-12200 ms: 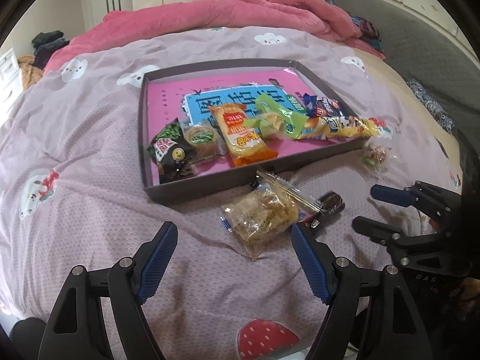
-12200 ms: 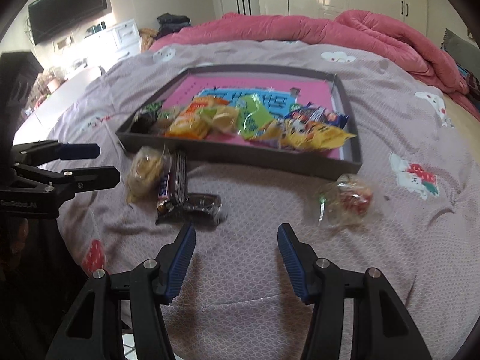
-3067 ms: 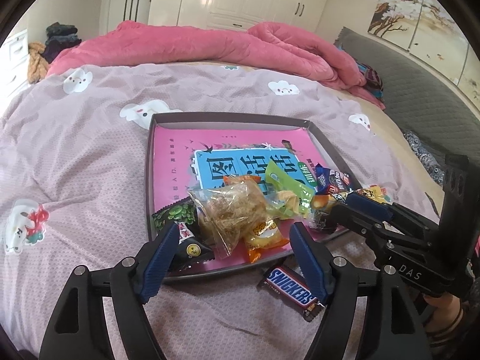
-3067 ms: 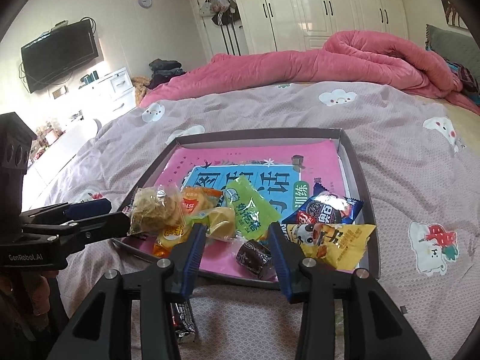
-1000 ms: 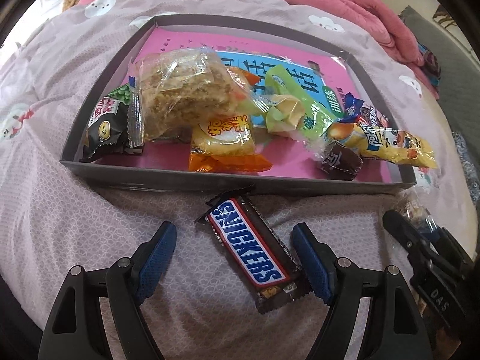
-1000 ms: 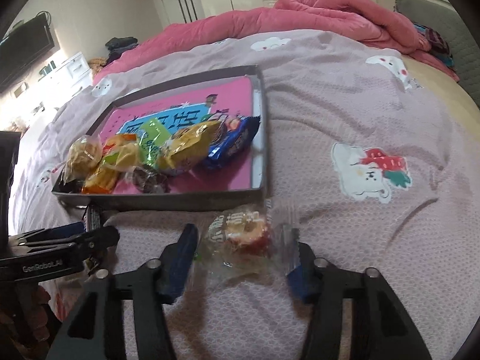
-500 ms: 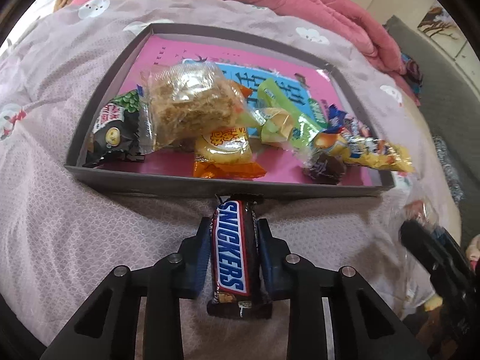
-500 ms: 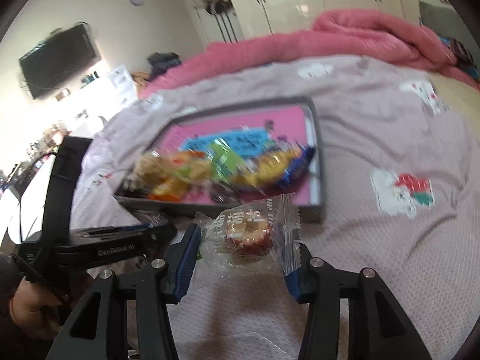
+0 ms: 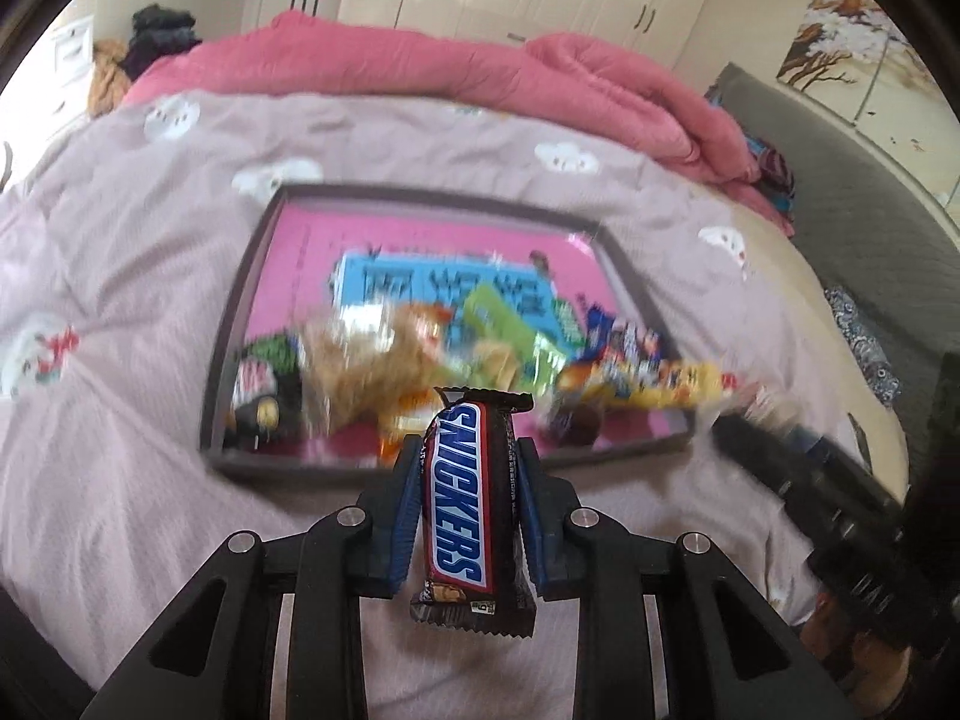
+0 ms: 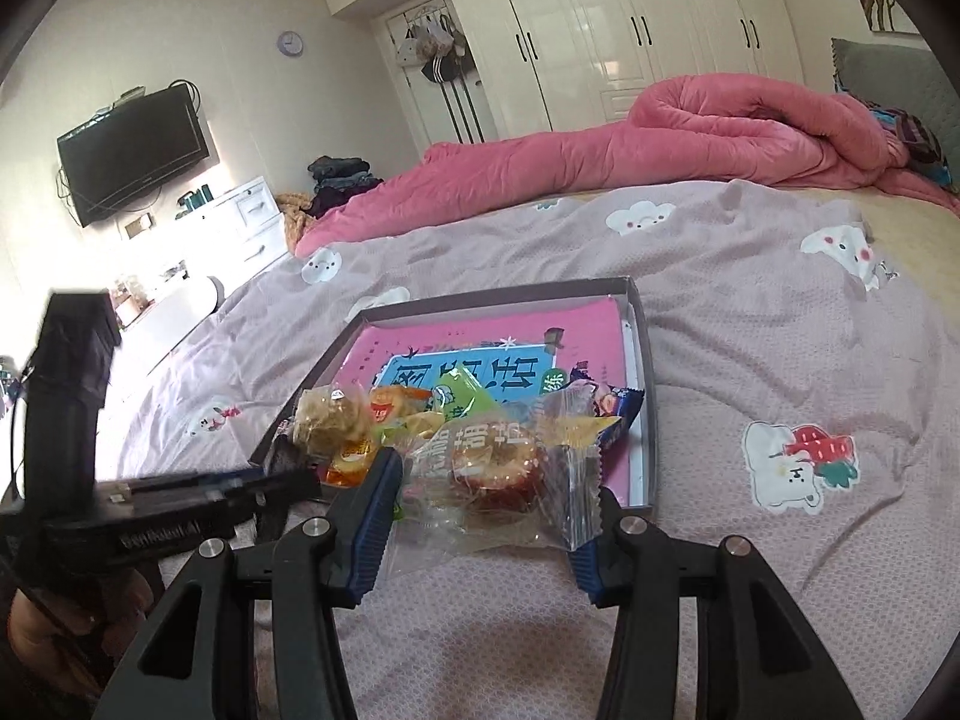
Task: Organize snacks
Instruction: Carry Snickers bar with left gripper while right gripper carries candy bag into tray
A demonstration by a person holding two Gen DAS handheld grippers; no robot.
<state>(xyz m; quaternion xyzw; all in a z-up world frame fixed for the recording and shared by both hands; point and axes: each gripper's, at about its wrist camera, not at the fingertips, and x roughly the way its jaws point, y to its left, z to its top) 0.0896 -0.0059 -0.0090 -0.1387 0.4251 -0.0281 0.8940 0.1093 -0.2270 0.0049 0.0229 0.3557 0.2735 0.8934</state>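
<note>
A brown Snickers bar (image 9: 471, 498) stands upright between the blue pads of my left gripper (image 9: 469, 456), which is shut on it and holds it above the bedspread in front of the grey tray (image 9: 420, 461). My right gripper (image 10: 489, 474) is shut on a clear packet with a red-brown pastry (image 10: 498, 465), lifted off the bed near the tray's (image 10: 649, 396) front right corner. Several snack packs (image 10: 384, 414) lie along the tray's near side on a pink book (image 10: 522, 336). The left gripper (image 10: 198, 501) shows at the left of the right wrist view.
The tray sits on a lilac bedspread (image 10: 780, 348) with cartoon prints. A pink duvet (image 10: 690, 132) is bunched at the far side. A grey headboard (image 9: 840, 180) runs along the right. White wardrobes and a wall television (image 10: 135, 150) stand beyond the bed.
My left gripper closed on the Snickers bar and lifted it off the bedspread. The right gripper raised its pastry packet off the bed and swung toward the tray.
</note>
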